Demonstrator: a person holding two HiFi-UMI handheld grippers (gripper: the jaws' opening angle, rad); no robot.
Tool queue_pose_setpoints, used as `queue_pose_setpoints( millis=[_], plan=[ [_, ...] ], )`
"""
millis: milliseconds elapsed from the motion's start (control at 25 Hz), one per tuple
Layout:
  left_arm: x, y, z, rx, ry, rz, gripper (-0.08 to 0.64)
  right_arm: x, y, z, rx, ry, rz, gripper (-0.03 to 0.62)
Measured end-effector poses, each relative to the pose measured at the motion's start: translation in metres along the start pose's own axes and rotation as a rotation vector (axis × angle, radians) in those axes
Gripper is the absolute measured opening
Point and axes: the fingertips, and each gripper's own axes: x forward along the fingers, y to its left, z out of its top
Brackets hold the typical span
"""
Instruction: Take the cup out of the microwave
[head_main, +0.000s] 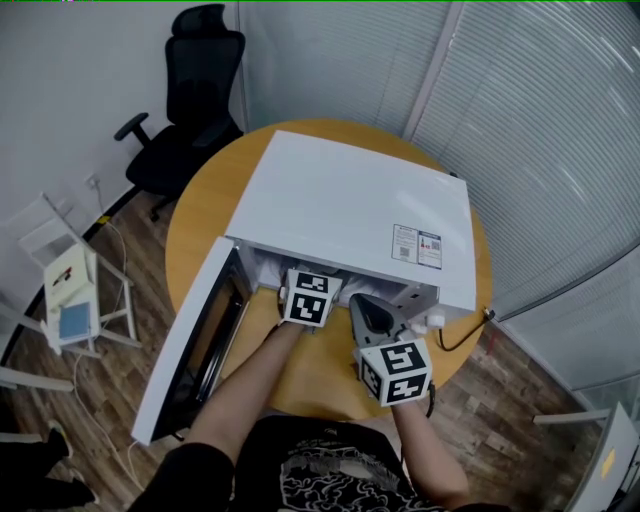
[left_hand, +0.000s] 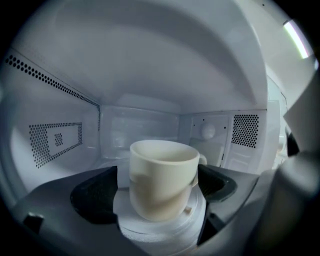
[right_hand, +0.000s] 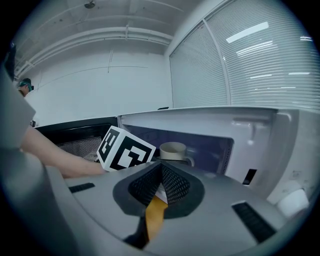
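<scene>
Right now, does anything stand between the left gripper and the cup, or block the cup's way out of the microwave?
Nothing visible does. The cup sits on the turntable between the open jaws of the left gripper, and the microwave door is swung wide open.

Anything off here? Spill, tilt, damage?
Nothing stands out. The cup stands upright on the turntable inside the microwave, no spill is visible, and the door is swung open.
</scene>
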Motion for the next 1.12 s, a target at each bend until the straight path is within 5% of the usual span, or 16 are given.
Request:
queue_pose_setpoints(
  millis=[1120],
  plan=[
    [-0.002,0.001,-0.004,0.075,0.025,0.038,0.417,-0.003,0.0,-0.002,0.012,-0.003,-0.008,0.014]
  ],
)
